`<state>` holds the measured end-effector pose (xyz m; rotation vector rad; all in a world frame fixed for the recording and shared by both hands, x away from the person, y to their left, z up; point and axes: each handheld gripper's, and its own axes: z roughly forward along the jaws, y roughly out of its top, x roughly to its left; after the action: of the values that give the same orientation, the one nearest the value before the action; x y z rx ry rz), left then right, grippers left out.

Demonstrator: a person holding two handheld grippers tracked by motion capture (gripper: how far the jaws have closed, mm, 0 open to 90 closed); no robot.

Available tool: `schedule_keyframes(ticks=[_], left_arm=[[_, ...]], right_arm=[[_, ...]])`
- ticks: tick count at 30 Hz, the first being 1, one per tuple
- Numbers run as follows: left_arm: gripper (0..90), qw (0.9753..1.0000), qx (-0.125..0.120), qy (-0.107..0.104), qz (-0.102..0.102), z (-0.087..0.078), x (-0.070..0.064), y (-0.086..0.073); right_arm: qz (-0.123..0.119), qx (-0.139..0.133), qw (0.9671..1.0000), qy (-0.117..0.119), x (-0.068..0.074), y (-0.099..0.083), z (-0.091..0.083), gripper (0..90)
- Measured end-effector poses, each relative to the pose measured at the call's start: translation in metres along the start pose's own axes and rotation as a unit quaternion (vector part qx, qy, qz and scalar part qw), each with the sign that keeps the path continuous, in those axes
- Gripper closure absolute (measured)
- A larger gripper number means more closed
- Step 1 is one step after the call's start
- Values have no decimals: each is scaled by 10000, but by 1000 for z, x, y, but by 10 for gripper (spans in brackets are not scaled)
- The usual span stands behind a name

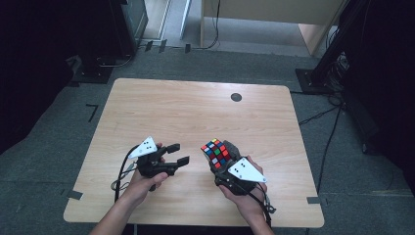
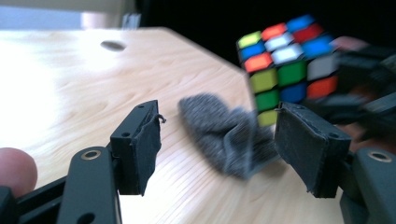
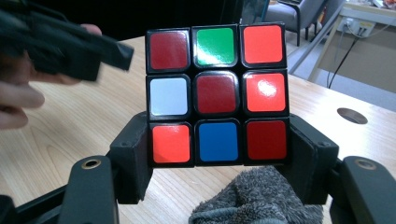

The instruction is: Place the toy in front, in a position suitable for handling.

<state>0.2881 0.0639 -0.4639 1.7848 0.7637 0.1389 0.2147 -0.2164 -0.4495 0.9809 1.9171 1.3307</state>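
The right gripper (image 3: 217, 158) is clamping a puzzle cube (image 3: 216, 93) by its bottom row, one jaw pressing each side, and holding it upright above a wooden table (image 3: 70, 130). A grey cloth (image 3: 257, 198) is lying crumpled just below the cube. The left gripper (image 3: 60, 46) is showing blurred at upper left, with a hand's fingers (image 3: 21, 100) beside it.

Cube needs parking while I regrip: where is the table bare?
Bare wood runs across the table's far half, up to the round hole. Crowded: near edge, with cube, grey cloth, left gripper, right gripper.
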Motion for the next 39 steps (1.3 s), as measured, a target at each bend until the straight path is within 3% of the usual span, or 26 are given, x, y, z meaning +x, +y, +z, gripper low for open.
schedule_keyframes(ticks=[3,5,7,9,11,16,18,26,28,30,32,35,38,39], left_arm=[[331,9975,570,406,-51,9,6,-7],[341,9966,659,489,-9,10,7,-9],[347,9967,702,409,-16,8,5,-8],[318,9969,625,440,202,8,0,-7],[277,9939,636,632,641,9,-7,-8],[224,9890,533,503,1283,9,-21,-11],[216,9841,455,531,1635,9,-26,-13],[212,9705,250,528,2339,10,-42,-16],[212,9660,194,507,2530,10,-46,-17],[214,9597,147,502,2762,10,-52,-19],[216,9548,141,521,2922,11,-58,-19],[219,9506,128,535,3054,12,-61,-20],[284,9441,79,673,3226,13,-64,-24],[291,9415,93,721,3292,12,-64,-25]], right_arm=[[100,3,9999,20,-1,2,-1,344],[160,28,9999,30,-2,2,-1,344],[284,36,9996,87,-4,2,-1,344],[473,62,9987,171,-6,2,0,344],[608,66,9978,257,-7,4,0,344],[919,71,9942,557,-7,9,-2,344],[981,77,9930,647,-6,10,-2,344],[1225,346,9854,1130,-1,12,3,344],[1255,406,9840,1201,1,14,4,345],[1315,507,9816,1290,3,13,5,344],[1328,625,9797,1366,5,12,7,344],[1289,783,9772,1495,9,11,11,344],[1440,902,9706,1702,10,11,14,343],[1435,911,9705,1707,10,10,15,342]])
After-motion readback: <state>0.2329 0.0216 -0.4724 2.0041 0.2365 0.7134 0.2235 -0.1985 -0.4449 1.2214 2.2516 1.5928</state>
